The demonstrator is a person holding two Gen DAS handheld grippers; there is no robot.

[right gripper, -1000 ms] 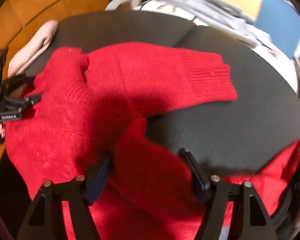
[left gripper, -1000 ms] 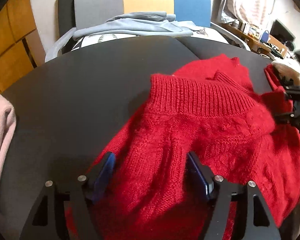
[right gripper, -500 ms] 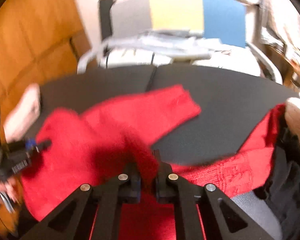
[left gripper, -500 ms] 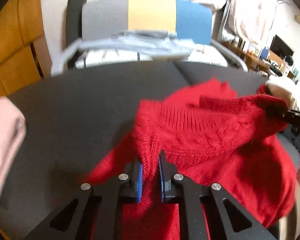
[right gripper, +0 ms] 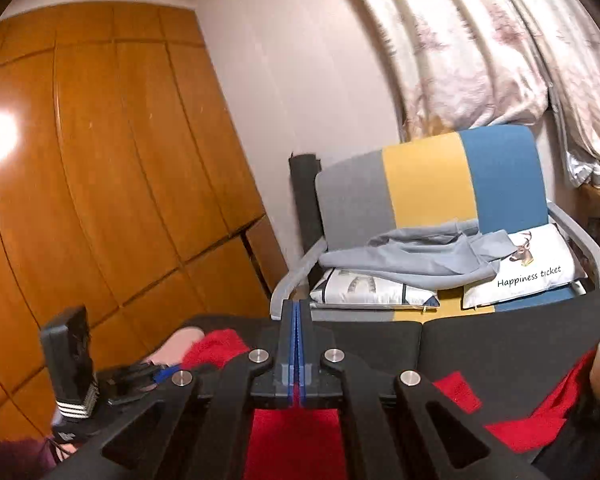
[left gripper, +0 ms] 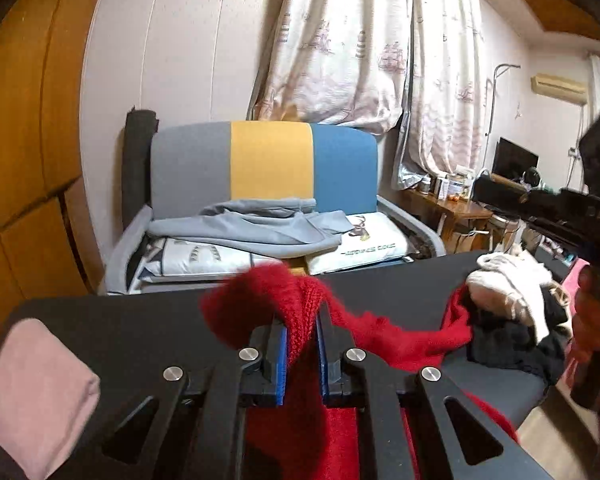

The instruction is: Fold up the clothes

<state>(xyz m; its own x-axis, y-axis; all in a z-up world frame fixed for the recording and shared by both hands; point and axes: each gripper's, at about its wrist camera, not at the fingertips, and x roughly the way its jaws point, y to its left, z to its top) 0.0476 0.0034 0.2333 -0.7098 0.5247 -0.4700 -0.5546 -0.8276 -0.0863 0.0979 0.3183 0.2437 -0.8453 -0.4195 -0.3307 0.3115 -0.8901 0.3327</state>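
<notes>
Left wrist | left tool (left gripper: 302, 334) pinching red sweater (left gripper: 296, 300) | raised above table (left gripper: 112, 320)

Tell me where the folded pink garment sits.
In the left wrist view, the folded pink garment lies at the black table's left edge, left of the red sweater.

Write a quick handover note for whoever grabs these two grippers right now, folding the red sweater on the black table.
Left gripper: shut on a bunch of the red knitted sweater, lifted off the black table.
Right gripper: jaws nearly together, with red knit showing just below them; it looks held, though the pinch point is hard to see.
The rest of the sweater trails right toward a pile of cream and black clothes. A folded pink garment lies at the table's left end.
Done: both grips taken, sweater raised. Left: lay it flat, fold it.
</notes>
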